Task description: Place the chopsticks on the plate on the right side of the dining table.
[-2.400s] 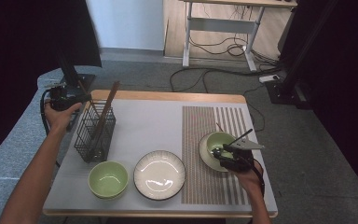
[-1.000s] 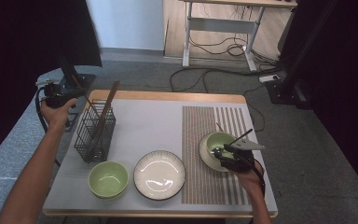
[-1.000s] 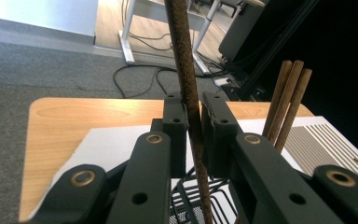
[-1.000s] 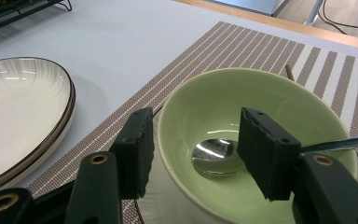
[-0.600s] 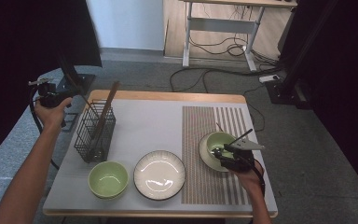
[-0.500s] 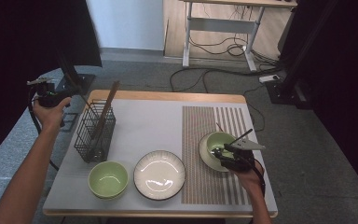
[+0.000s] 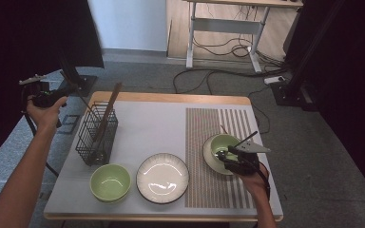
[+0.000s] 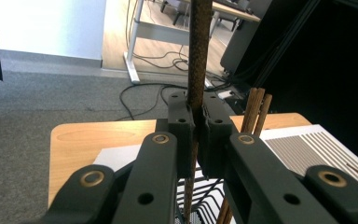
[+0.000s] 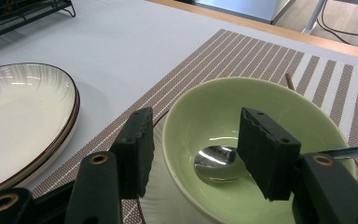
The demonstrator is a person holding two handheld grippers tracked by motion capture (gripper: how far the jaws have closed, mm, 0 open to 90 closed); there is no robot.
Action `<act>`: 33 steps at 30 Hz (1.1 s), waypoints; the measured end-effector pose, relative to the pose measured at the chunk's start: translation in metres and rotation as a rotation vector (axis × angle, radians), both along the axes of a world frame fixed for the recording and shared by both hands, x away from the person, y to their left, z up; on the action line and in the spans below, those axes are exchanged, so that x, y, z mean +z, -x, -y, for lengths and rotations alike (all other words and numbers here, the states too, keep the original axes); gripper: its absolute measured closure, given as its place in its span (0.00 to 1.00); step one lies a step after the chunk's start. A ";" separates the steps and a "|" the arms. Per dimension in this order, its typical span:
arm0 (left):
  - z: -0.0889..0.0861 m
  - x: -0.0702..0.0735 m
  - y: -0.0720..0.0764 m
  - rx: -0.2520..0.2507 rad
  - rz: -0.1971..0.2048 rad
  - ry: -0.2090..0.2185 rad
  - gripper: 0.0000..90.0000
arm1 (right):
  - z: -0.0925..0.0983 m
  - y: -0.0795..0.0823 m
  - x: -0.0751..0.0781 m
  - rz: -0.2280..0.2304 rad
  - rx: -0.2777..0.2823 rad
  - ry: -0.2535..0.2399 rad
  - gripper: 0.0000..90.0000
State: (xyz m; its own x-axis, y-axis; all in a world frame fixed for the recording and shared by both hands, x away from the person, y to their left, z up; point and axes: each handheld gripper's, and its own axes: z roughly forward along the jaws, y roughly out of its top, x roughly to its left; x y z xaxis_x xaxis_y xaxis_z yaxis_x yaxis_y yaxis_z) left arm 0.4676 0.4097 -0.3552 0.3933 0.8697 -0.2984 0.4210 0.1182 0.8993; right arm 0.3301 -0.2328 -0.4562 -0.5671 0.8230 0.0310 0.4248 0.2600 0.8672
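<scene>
Off the table's left edge, my left gripper (image 7: 66, 89) (image 8: 196, 130) is shut on a dark brown chopstick (image 7: 83, 100) (image 8: 199, 46), and its jaws have just been closing on it. The stick's lower end slants down toward the black wire basket (image 7: 97, 135), where other brown chopsticks (image 7: 109, 109) (image 8: 255, 107) lean. My right gripper (image 7: 228, 154) (image 9: 198, 140) stands open astride the near rim of a green bowl (image 7: 223, 145) (image 9: 261, 98), one jaw outside and one inside. A metal spoon (image 9: 216, 161) lies in that bowl.
A second green bowl (image 7: 110, 183) and a white ribbed plate (image 7: 162, 178) (image 9: 23, 112) sit at the table's front. The striped placemat (image 7: 209, 123) (image 9: 242, 51) lies under the right bowl, with a brown stick (image 7: 223, 129) behind it. Cables and a desk stand beyond the table.
My left hand has drawn left and upward away from the basket, carrying the chopstick. The right hand and its bowl have stayed put.
</scene>
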 end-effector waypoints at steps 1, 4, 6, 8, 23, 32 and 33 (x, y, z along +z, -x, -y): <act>0.000 0.001 0.000 0.001 0.001 0.000 0.94 | 0.000 0.000 0.000 0.000 0.001 0.001 0.51; -0.001 0.003 0.002 0.002 0.008 -0.003 0.94 | -0.001 0.000 0.000 -0.001 0.002 0.006 0.51; -0.001 0.006 0.003 0.004 0.015 -0.007 0.94 | -0.002 0.000 0.000 0.000 0.003 0.006 0.51; -0.002 0.009 0.006 0.004 0.025 -0.011 0.94 | -0.001 0.001 0.000 0.002 0.000 0.004 0.51; -0.007 0.023 0.019 0.008 0.058 0.001 0.94 | -0.004 0.002 0.002 0.009 0.004 0.008 0.51; -0.005 0.032 0.020 0.008 0.082 0.008 0.94 | -0.003 0.001 0.002 0.011 0.000 0.003 0.51; -0.004 0.033 0.020 0.004 0.083 0.008 0.94 | -0.003 0.001 0.002 0.009 0.002 0.003 0.51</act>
